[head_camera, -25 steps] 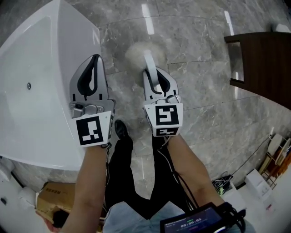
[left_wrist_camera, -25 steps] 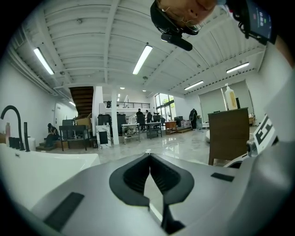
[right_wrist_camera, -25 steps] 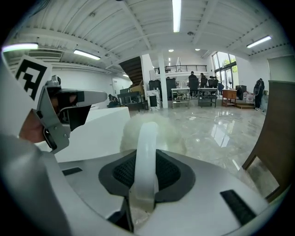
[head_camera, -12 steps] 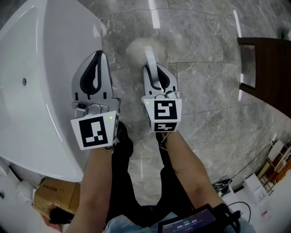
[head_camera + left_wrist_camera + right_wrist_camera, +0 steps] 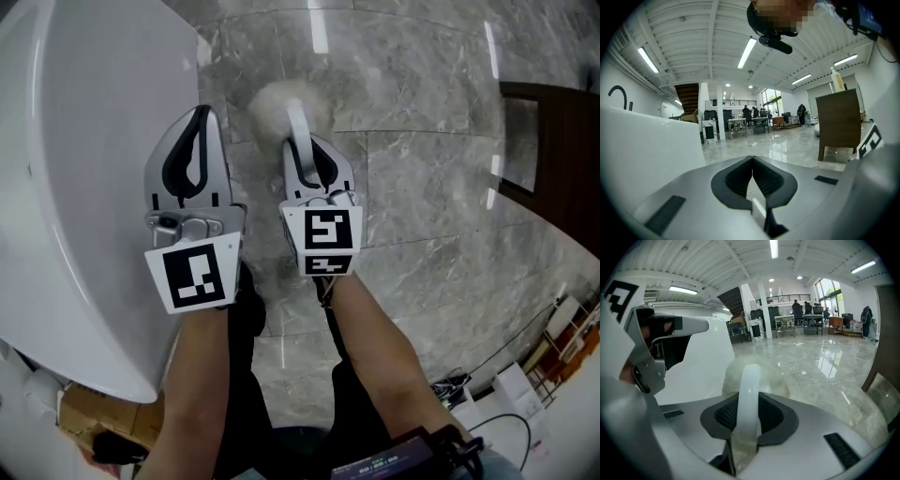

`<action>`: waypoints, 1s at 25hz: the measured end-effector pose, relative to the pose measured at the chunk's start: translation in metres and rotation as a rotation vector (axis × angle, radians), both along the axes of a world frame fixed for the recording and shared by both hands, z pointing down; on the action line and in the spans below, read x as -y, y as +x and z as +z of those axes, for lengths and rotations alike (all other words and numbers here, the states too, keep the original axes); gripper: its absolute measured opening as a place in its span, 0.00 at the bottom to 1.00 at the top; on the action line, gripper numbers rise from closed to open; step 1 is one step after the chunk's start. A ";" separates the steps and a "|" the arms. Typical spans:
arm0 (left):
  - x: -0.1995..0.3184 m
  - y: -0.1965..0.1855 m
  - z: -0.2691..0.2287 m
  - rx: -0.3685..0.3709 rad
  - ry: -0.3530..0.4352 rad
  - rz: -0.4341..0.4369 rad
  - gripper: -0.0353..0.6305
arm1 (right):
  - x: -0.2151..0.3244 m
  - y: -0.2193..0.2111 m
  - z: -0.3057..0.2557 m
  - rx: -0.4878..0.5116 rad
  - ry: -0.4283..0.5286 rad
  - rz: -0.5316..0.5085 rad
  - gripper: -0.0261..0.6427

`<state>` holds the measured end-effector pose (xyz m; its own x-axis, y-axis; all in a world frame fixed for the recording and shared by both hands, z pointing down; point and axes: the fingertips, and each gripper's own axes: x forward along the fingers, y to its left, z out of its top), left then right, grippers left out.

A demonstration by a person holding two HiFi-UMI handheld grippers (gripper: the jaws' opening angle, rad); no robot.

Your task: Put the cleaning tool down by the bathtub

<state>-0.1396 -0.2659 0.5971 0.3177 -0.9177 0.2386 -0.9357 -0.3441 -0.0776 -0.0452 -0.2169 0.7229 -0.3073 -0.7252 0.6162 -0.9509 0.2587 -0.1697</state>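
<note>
At the far left we saw the white bathtub (image 5: 66,187), its curved rim running down the head view. A cardboard box (image 5: 89,412) sat on the floor below the tub's near end. Just right of the rim we held the left claw (image 5: 199,114) over the tub's edge. Its jaws were pressed together at the tips, with nothing between them.

Next to it, the right claw (image 5: 307,142) was clamped on the white handle (image 5: 748,394) of the cleaning tool (image 5: 281,105). The handle ran out between the dark pads. The tool's pale fluffy head (image 5: 761,376) pointed away from us, over the grey marble floor (image 5: 422,197) and near the bathtub's outer wall. We could not tell whether the head touched the floor.

Farther right the marble ran on to a dark wooden cabinet (image 5: 562,141) at the edge of the head view. In the left gripper view a bottle (image 5: 837,79) stood on top of that cabinet.
</note>
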 end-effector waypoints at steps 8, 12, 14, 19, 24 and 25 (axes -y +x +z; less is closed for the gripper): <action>-0.002 -0.012 0.051 0.018 -0.004 -0.008 0.08 | 0.000 -0.012 0.057 -0.002 -0.018 -0.023 0.19; -0.004 -0.015 0.074 0.024 0.000 -0.002 0.08 | 0.000 -0.018 0.085 -0.001 -0.021 -0.020 0.19; -0.004 -0.017 0.088 0.030 -0.005 -0.004 0.08 | 0.000 -0.021 0.100 0.003 -0.023 -0.019 0.19; 0.001 -0.025 0.106 0.034 0.001 -0.022 0.08 | 0.001 -0.032 0.129 0.007 -0.033 -0.036 0.19; 0.003 -0.027 0.120 0.038 0.014 -0.021 0.08 | -0.005 -0.048 0.156 0.022 -0.049 -0.050 0.19; 0.004 -0.028 0.123 0.041 0.016 -0.020 0.08 | -0.005 -0.051 0.162 0.025 -0.051 -0.052 0.19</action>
